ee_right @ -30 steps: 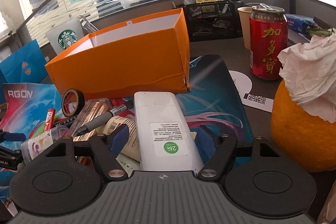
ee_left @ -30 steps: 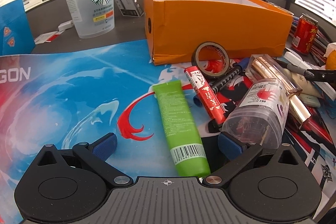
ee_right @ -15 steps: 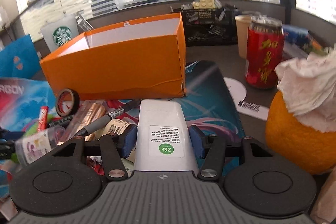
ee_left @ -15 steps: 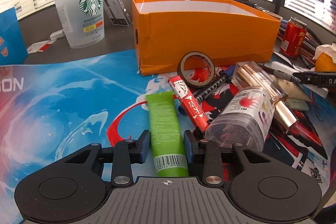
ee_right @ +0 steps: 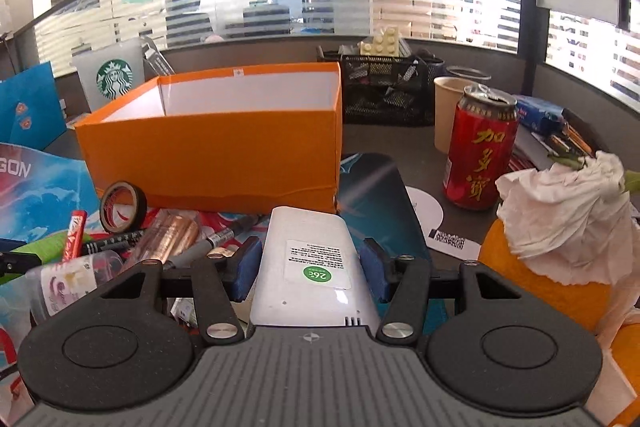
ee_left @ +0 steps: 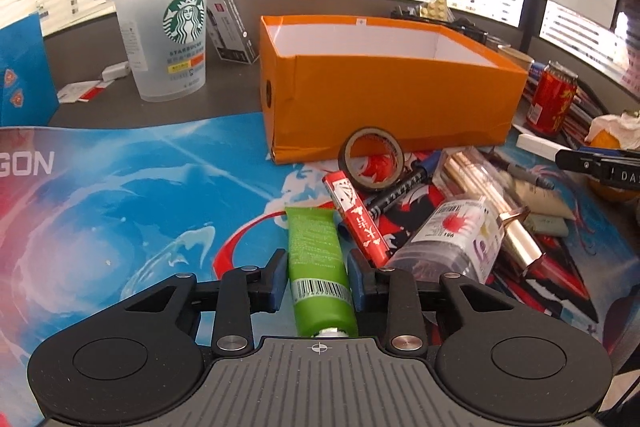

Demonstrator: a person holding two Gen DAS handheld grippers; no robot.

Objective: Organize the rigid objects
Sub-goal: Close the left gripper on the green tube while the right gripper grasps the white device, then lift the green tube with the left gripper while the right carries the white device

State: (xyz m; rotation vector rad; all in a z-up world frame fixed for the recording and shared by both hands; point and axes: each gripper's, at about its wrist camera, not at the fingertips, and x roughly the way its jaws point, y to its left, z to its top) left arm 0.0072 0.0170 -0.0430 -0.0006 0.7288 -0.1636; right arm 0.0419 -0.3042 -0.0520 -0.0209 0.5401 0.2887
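Gripping a green tube [ee_left: 318,267] with barcode, left gripper [ee_left: 318,277] clamped, right gripper [ee_right: 310,269] clamped on white remote [ee_right: 310,263].

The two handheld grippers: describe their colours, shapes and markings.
The left gripper and the right gripper look alike: matte black bodies with two round discs, a grey ribbed plate bearing a small crosshair mark, black linkage arms with silver pivot screws, and blue pads on the fingers. No cables or sleeves show.
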